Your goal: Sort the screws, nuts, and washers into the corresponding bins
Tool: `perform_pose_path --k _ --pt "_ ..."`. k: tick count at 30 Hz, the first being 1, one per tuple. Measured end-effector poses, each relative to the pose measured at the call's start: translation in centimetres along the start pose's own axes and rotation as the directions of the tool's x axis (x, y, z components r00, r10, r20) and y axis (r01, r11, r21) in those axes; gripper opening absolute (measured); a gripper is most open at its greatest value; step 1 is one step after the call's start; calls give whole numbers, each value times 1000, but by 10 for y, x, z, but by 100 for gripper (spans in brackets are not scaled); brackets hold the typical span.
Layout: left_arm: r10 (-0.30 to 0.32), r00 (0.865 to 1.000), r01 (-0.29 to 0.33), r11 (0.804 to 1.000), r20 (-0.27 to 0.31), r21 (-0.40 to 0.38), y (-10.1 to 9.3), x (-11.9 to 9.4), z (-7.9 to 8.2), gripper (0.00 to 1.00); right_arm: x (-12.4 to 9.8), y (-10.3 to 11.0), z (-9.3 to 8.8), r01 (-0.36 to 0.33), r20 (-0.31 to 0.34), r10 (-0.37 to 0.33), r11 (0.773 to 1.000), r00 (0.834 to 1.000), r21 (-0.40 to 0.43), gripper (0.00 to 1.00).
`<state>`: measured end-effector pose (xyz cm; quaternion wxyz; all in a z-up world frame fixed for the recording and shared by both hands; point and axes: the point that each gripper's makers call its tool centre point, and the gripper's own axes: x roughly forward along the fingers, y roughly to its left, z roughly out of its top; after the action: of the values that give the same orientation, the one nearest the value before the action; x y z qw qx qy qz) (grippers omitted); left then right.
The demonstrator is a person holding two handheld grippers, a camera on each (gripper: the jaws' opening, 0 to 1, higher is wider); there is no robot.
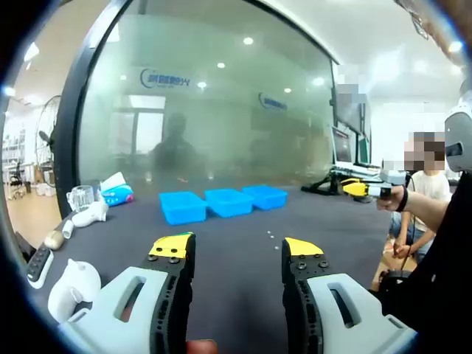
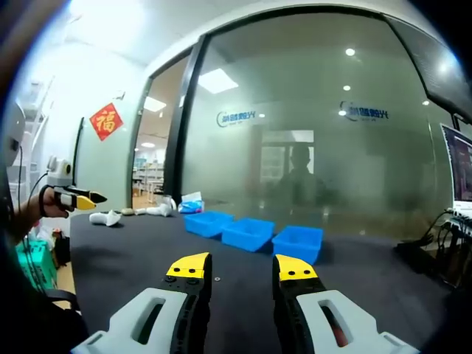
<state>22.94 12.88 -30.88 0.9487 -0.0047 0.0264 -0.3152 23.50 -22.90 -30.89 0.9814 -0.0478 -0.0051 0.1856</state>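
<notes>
**Both grippers up and empty, bins lined up at the far edge**

Evidently nothing has been picked yet. Left gripper: jaws apart, nothing between them, held above the dark table and aimed at the bins. Right gripper: jaws also apart, a narrower gap, empty, likewise clear of the tabletop. My read is that both are carried high and pointed forward to survey the work area before going down for a part.

Three blue bins sit in a row on the far side of the table, in front of the frosted glass wall. They touch or nearly touch one another. The row's long axis runs roughly parallel to the glass, open tops facing up. In the right gripper view the same row recedes leftward and away.

Small pale specks lie on the table just short of the bins, probably loose hardware; too small to tell screws from nuts or washers, or which way any of them points.

Side clutter at the table's left end: white objects, a clear cup, not part of the sorting.
</notes>
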Motion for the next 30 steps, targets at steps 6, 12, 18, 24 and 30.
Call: perform_pose_path --k 6,12,18,24,30 --pt "-25 1000 26 999 -18 19 -3 2 -2 46 -1 10 -3 -65 -17 65 998 998 -4 31" --pt "-40 999 41 999 -31 32 -4 4 -3 46 -3 16 -10 -100 -41 100 995 994 5 32" --pt "-51 998 53 998 -42 35 -7 5 -5 46 -6 19 -21 -140 -72 142 990 987 30 33" --pt "-67 996 69 997 -56 42 -9 7 -6 46 -10 20 -25 -158 -88 160 987 983 25 33" --pt "-94 994 97 994 -64 44 -14 9 -6 46 -12 23 -27 -173 -90 175 984 980 26 33"
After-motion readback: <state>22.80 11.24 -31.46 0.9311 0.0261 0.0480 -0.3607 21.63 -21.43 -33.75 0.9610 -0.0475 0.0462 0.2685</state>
